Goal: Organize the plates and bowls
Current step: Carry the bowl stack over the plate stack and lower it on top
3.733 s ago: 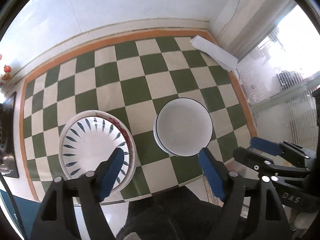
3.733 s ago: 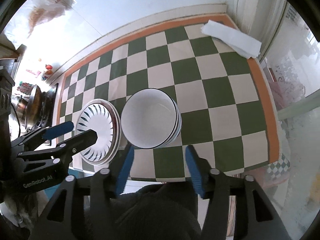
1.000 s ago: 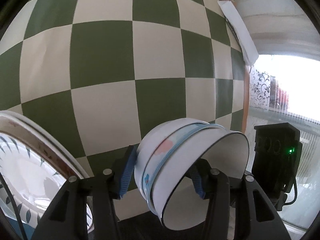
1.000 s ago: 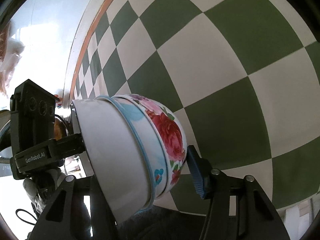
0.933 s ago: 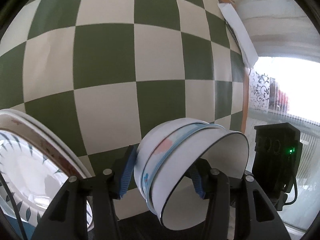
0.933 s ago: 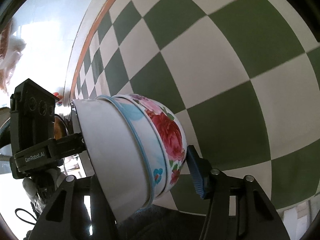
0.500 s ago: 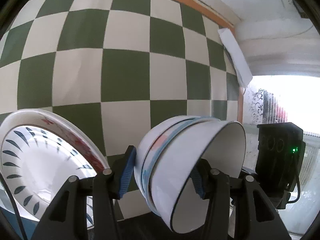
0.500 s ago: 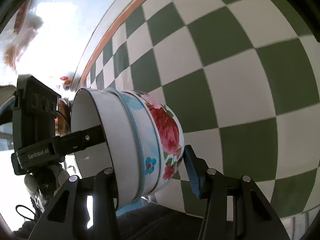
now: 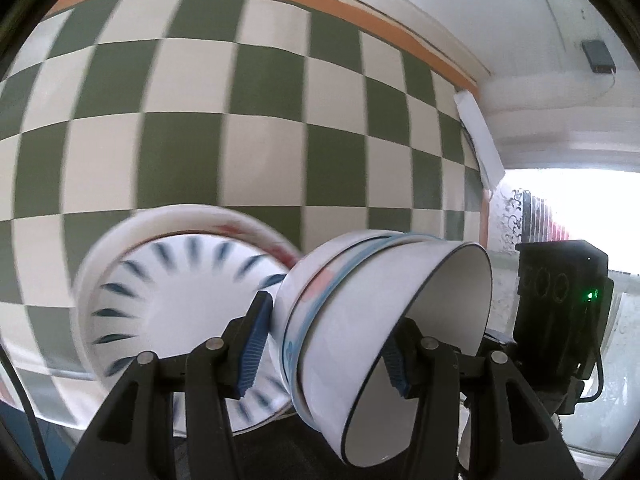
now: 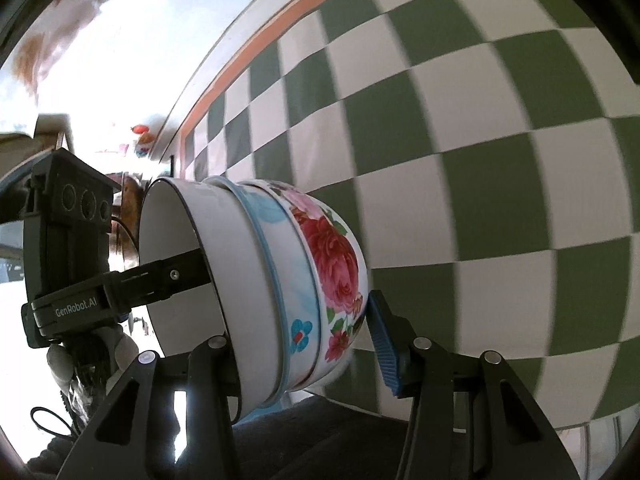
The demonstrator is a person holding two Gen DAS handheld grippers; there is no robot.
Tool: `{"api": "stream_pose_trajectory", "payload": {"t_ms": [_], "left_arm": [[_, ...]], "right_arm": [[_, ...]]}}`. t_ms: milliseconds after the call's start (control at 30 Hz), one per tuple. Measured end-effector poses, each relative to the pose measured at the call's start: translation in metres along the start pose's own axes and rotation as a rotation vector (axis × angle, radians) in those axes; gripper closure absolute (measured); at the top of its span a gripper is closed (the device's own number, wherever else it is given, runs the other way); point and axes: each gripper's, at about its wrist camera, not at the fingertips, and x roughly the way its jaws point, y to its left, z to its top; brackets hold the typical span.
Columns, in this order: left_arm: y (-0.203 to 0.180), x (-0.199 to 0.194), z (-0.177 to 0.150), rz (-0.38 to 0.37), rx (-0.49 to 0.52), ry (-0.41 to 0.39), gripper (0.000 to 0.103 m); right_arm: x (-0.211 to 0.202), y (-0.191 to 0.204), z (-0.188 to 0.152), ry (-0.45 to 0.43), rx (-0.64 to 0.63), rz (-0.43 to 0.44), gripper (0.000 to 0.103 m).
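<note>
Two grippers hold one stack of nested bowls (image 9: 360, 320) tipped on its side above the checked worktop (image 9: 192, 152).
Left gripper (image 9: 324, 344) has its blue-padded fingers (image 9: 254, 344) clamped across the stack's rim wall, one outside and one inside the topmost white bowl. Right gripper (image 10: 304, 356) grips the opposite side of the stack (image 10: 280, 280), one finger against the rose-patterned bottom bowl, the other hidden behind the rim. Stacked plates (image 9: 168, 300) with blue leaf marks lie on the worktop just beside and below the bowls. A folded white cloth (image 9: 478, 136) rests at the worktop's far edge.
</note>
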Motion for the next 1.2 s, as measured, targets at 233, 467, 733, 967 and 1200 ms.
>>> {"api": "stream_pose_trajectory", "payload": {"t_ms": [233,467,733,967,1200], "left_arm": [[0.049,-0.022,-0.007,0.009,-0.049,-0.024,0.056],[0.079,-0.021,-0.010,-0.003,-0.086,-0.015,0.056],[0.094,-0.012,-0.012,-0.014,-0.102,0.012,0.056],[0.098,-0.007,-0.013,-0.022,-0.104,0.025,0.056],[0.095,-0.006,-0.013,-0.021,-0.091,0.029,0.056]], "right_arm": [[0.041,0.043,-0.002,0.033,-0.054,-0.008,0.053],[0.073,0.060,-0.002,0.060,-0.060,-0.028,0.053],[0.092,0.065,-0.005,0.079,-0.050,-0.055,0.053],[0.094,0.065,-0.003,0.078,-0.048,-0.077,0.053],[0.095,0.068,-0.002,0.077,-0.045,-0.081,0.053]]}}
